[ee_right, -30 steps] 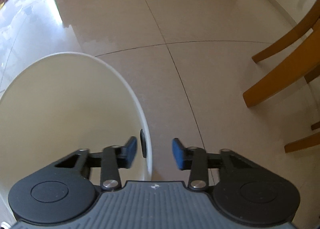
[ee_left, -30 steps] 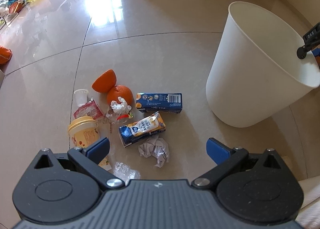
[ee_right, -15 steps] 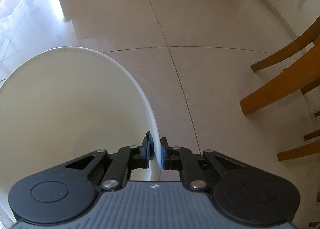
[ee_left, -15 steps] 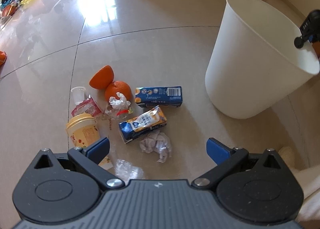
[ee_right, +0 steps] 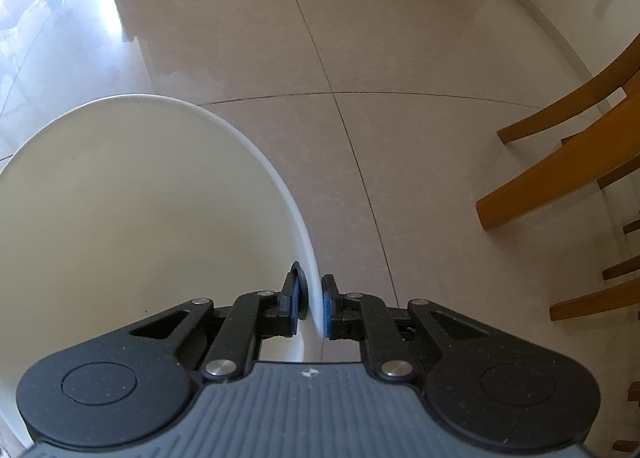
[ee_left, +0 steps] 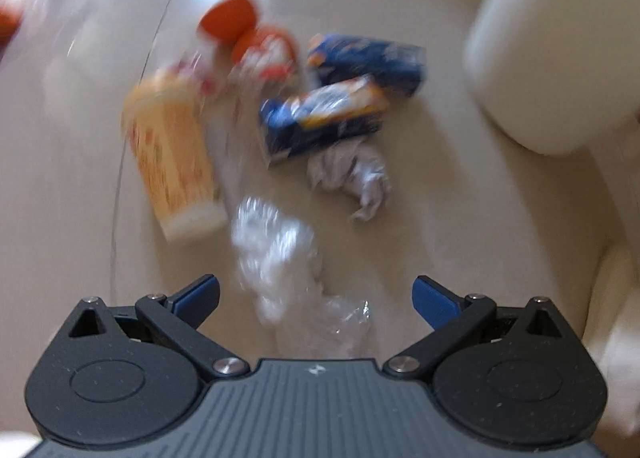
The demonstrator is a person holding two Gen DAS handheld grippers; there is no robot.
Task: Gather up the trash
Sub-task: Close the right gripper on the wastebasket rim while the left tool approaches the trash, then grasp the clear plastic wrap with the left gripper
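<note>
The left tongs (ee_left: 316, 294) gape empty over limp, feather-light clear plastic wrap (ee_left: 280, 258), best pinched mid-bunch, while the right tongs (ee_right: 314, 306) clamp the stiff white bin's rim (ee_right: 308, 242).

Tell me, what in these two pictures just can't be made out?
- Left wrist view: motion blur smears the print on the two blue cartons, the yellow cup and the orange pieces.
- Left wrist view: the left gripper body covers the near end of the clear plastic wrap.
- Right wrist view: the right gripper body hides the bottom of the white bin.
- Right wrist view: the wooden chair is cut by the frame edge.
</note>
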